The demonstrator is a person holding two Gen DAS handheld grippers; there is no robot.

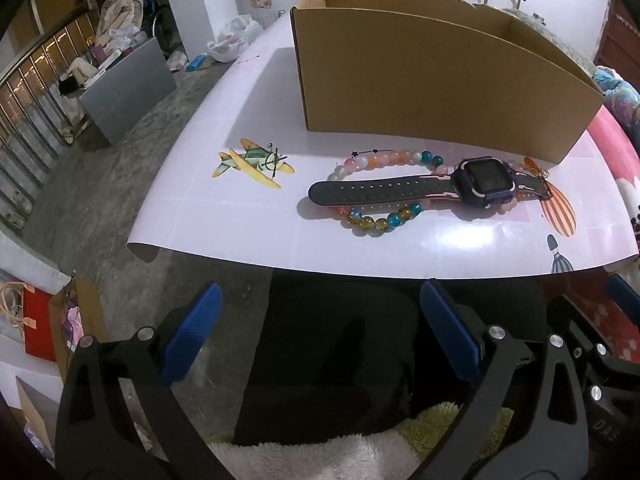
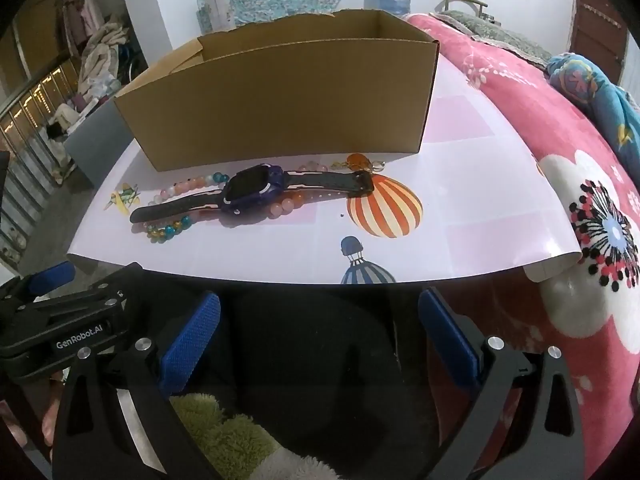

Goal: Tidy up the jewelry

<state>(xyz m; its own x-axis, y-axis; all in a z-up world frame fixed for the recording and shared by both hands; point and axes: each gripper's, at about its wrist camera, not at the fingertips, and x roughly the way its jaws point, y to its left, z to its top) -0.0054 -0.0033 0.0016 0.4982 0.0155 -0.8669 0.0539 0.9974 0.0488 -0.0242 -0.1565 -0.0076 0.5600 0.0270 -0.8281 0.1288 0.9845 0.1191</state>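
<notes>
Blue-padded fingers (image 1: 192, 332) of the left tool (image 1: 316, 332) are standing spread wide with nothing between them, hovering short of the tabletop's near edge (image 1: 360, 270) and over dark cloth. Likewise the right tool (image 2: 318, 334) is hanging released and empty just before that same edge, and its neighbour is showing at the lower left of its view.

Beyond them, the watch (image 1: 484, 182) is lying flat on the tabletop with its dark strap stretched out to the left. It is resting across the beaded bracelet (image 1: 376, 220), whose pink, white, blue and amber beads are curling out from under the strap on both sides. Near the watch's buckle end, a small orange and gold trinket (image 2: 358, 162) is lying against the foot of the box; what it is cannot be told.

Just behind these pieces, the open cardboard box (image 1: 432, 80) is sitting on the tabletop, its near wall facing the cameras, its floor hidden. Printed pictures are decorating the pale surface: an aeroplane (image 1: 254, 162) to the left and a striped balloon (image 2: 384, 206) to the right. A pink flowered blanket (image 2: 560, 184) is lying beside the tabletop on the right.
</notes>
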